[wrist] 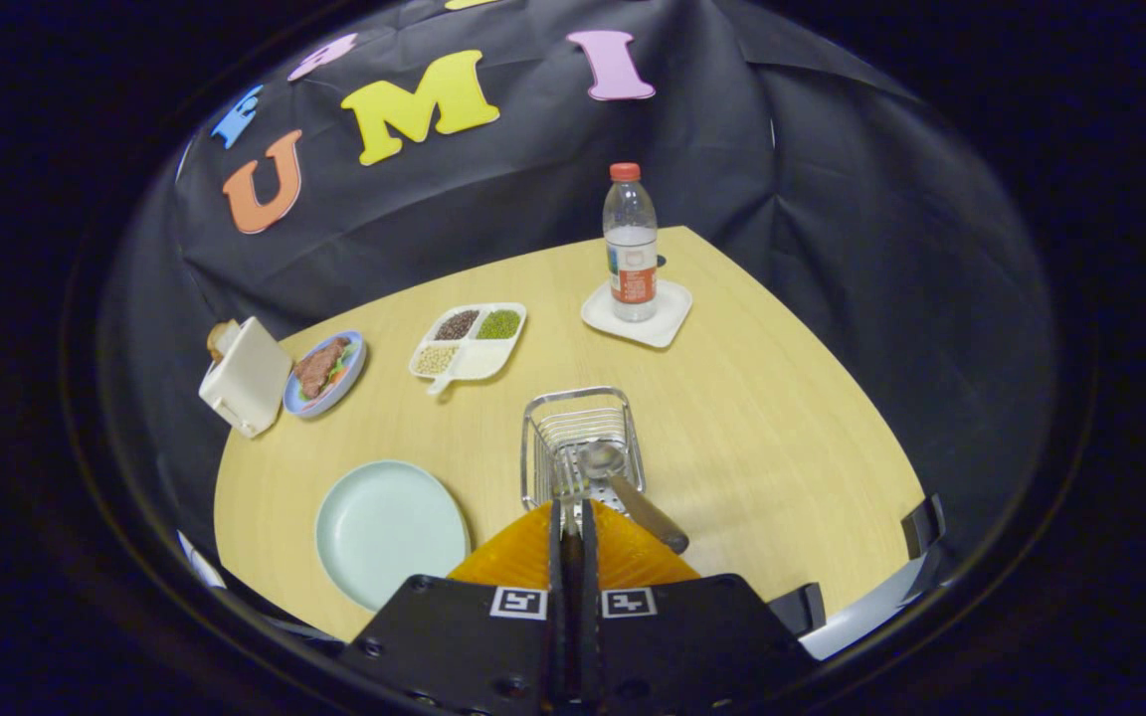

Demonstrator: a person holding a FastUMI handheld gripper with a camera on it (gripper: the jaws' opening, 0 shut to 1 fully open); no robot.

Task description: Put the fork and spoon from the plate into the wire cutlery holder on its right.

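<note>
Two orange fingers [533, 547] of the gripper [571, 517] are pressed together on the fork [569, 487]. Its tines point forward, into the near edge of the wire cutlery holder [581, 438], and its long axis runs straight along the fingers. The spoon [623, 482] lies already in the holder, bowl inside, with the dark handle leaning out over the near rim toward the right. The pale green plate [389, 532] is on the worktop [772, 438] just left of the holder, with no cutlery on it.
</note>
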